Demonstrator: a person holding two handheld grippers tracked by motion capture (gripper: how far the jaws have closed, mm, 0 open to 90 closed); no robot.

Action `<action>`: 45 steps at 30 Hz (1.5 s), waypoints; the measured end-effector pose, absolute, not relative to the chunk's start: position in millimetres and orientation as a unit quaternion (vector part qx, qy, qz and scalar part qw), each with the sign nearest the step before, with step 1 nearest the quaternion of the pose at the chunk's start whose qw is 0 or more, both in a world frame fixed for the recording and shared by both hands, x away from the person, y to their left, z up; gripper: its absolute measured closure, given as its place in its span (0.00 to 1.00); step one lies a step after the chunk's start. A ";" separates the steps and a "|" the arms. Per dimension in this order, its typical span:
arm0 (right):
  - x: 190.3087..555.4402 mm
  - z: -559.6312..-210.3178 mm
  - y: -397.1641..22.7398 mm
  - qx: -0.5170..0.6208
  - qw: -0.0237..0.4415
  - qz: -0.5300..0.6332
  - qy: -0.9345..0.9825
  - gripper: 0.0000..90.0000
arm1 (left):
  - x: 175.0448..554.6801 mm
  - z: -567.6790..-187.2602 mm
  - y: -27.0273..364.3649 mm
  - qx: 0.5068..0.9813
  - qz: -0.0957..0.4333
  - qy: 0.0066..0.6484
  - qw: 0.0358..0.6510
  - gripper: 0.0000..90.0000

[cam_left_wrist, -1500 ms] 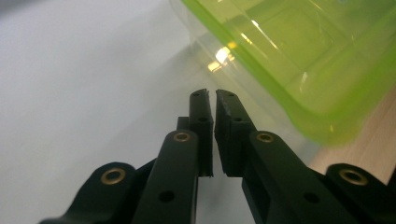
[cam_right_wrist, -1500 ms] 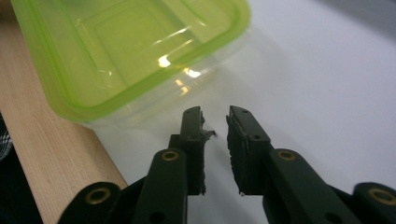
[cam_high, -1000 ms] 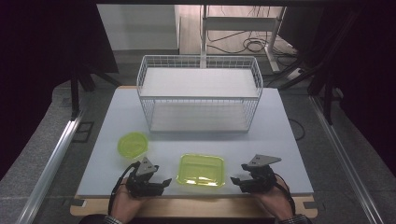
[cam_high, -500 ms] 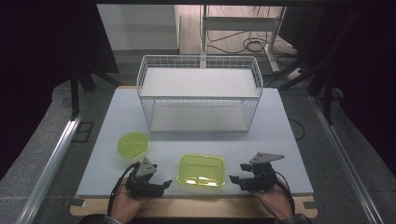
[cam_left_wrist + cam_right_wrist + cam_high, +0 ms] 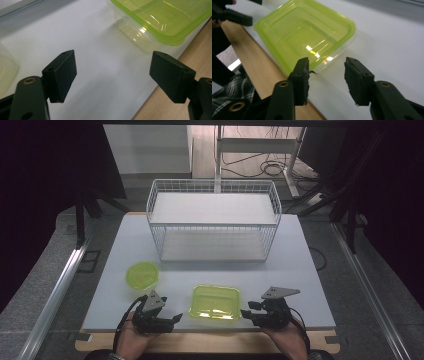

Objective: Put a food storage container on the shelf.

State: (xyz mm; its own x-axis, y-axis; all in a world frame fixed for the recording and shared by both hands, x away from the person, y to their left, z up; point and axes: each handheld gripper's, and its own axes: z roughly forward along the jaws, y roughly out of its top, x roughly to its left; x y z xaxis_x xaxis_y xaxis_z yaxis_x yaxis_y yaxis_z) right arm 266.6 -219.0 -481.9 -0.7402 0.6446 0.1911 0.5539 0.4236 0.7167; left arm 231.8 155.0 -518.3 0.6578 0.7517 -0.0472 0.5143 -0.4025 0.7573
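Clear rectangular container with translucent lime-green lid is sitting at the table's near edge between both grippers, left gripper gaping wide on nothing, right gripper just closing partway, jaws apart, gripping nothing.

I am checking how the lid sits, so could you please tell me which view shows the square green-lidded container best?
The right gripper view: the square container shows its whole green lid, seated on the clear base. The high view has the container whole but small, between both grippers. The left gripper view catches one corner, lid rim over clear wall.
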 end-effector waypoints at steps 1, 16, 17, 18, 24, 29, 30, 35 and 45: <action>264.1 -481.8 -218.1 0.352 0.059 0.401 0.844 0.66 | 232.0 -518.4 155.0 0.824 0.152 0.384 0.389 0.24; 247.0 -489.1 -194.7 0.292 0.032 0.390 0.872 0.98 | 232.0 -518.2 155.4 0.824 0.152 0.383 0.388 0.26; 249.9 -488.8 -194.8 0.296 0.037 0.389 0.872 0.98 | 232.3 -518.4 155.5 0.824 0.151 0.384 0.388 0.26; 253.2 -488.5 -194.9 0.299 0.044 0.388 0.871 0.98 | 232.5 -518.6 155.5 0.824 0.151 0.384 0.388 0.26; 277.5 -488.0 -196.9 0.314 0.053 0.391 0.864 0.97 | 232.5 -518.8 154.3 0.826 0.151 0.382 0.385 0.26; 296.6 -480.8 -199.1 0.333 0.069 0.397 0.853 0.83 | 232.9 -519.0 155.1 0.825 0.150 0.384 0.386 0.27; 301.0 -481.3 -198.8 0.337 0.066 0.397 0.851 0.79 | 232.8 -518.8 155.1 0.826 0.151 0.383 0.385 0.27; 328.8 -489.0 -193.5 0.368 0.026 0.402 0.838 0.70 | 232.9 -519.1 155.0 0.826 0.151 0.383 0.384 0.27; 352.6 -503.6 -189.9 0.431 -0.081 0.406 0.802 0.72 | 232.6 -518.7 155.7 0.827 0.151 0.381 0.384 0.27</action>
State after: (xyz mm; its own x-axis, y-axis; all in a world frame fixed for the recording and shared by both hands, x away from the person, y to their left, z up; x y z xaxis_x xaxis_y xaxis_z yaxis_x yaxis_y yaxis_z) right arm 352.6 -189.9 -503.6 -0.6160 0.6254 0.4790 0.7565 0.3000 0.5812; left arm 232.6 155.7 -518.7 0.6639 0.7466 -0.0427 0.5142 -0.4143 0.7510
